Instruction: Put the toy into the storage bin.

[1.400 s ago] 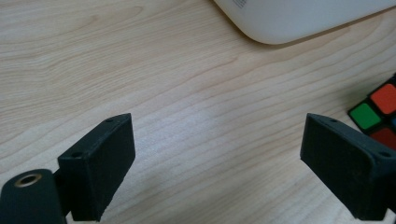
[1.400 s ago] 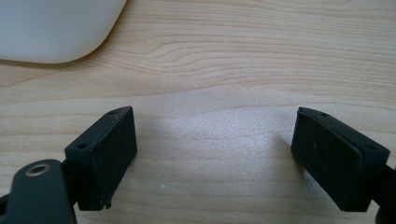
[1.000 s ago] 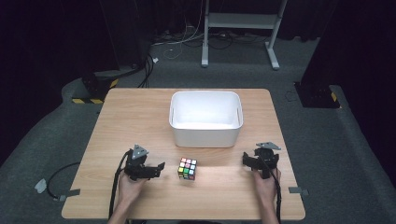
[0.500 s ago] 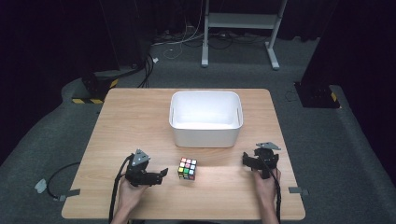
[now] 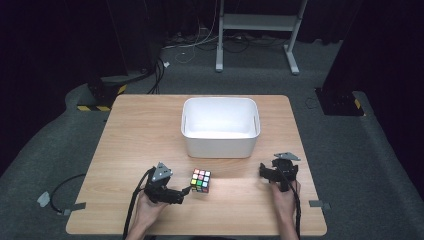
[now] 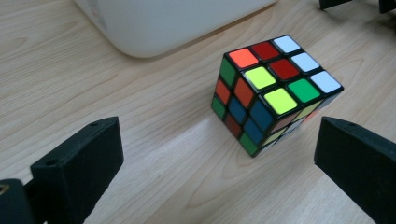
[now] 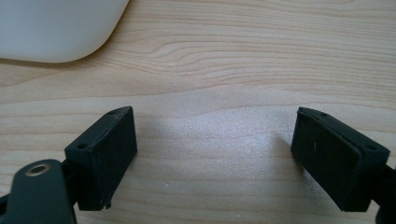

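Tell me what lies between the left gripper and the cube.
Nothing but bare table. In the left gripper view the left gripper stands open, the cube just ahead of its jaws, untouched. The high view agrees.

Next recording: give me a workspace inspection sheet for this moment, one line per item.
Surface: wooden table, light grain, bare around the items.
Job's things: puzzle cube, scrambled, flat on the table in front of the white bin; bin looks empty.
Clutter: nothing seen.
Grippers: left hand-held gripper open, jaws aimed at the cube, not touching it; right hand-held gripper open, over bare wood near the bin's right front corner.
Cables: a cable trails from the left gripper off the near edge; black cords on the floor behind.
Surroundings: grey carpet, white stand frame at the back, dark background.
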A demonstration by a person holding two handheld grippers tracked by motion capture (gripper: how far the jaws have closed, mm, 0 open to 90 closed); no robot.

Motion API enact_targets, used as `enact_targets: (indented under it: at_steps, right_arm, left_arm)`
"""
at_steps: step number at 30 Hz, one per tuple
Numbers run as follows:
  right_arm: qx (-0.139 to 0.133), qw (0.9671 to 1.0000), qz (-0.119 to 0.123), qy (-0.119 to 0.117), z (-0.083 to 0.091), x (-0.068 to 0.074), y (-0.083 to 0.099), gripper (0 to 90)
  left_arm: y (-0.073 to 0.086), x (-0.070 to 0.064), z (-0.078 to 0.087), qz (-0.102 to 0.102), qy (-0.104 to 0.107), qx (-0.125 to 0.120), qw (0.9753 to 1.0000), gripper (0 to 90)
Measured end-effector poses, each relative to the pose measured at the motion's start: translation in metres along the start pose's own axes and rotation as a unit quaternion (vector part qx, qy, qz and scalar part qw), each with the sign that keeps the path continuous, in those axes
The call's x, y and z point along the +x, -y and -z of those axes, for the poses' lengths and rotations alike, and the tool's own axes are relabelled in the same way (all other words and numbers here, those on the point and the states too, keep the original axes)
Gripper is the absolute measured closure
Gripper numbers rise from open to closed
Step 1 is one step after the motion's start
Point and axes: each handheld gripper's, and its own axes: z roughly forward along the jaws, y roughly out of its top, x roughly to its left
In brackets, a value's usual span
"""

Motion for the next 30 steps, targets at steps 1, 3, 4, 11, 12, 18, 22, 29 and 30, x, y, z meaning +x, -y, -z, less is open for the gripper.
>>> enact_targets:
  at_steps: [1,3,4,11,12,18,22,29,30]
  right_arm:
    - [0.0,1.0,0.001,0.0,0.0,0.0,0.0,14.1]
    - [0.0,1.0,0.002,0.0,0.0,0.0,0.0,14.1]
    - [0.0,1.0,0.002,0.0,0.0,0.0,0.0,14.1]
    - [0.0,1.0,0.0,0.0,0.0,0.0,0.0,14.1]
    - [0.0,1.0,0.0,0.0,0.0,0.0,0.0,14.1]
    - [0.0,1.0,0.0,0.0,0.0,0.0,0.0,14.1]
    - [0.0,1.0,0.0,0.0,0.0,0.0,0.0,14.1]
    - [0.0,1.0,0.001,0.0,0.0,0.001,0.0,14.1]
    - [0.0,1.0,0.0,0.0,0.0,0.001,0.0,14.1]
  left_arm:
    - [-0.001,-0.001,-0.001,0.001,0.004,-0.002,1.0,0.2]
    - [-0.002,-0.003,-0.004,0.001,0.01,-0.004,0.9999,0.2]
    - [-0.003,-0.004,-0.005,-0.001,0.013,-0.004,0.9999,0.3]
    - [-0.009,-0.014,-0.016,-0.024,0.019,0.0,0.9995,0.2]
    - [-0.01,-0.015,-0.017,-0.028,0.017,0.0,0.9995,0.2]
    - [-0.013,-0.021,-0.028,-0.04,0.024,0.001,0.9989,0.2]
    - [-0.014,-0.023,-0.034,-0.042,0.031,0.003,0.9986,0.2]
    - [-0.016,-0.025,-0.043,-0.042,0.036,0.001,0.9985,0.4]
    - [-0.016,-0.025,-0.044,-0.043,0.037,0.001,0.9984,0.4]
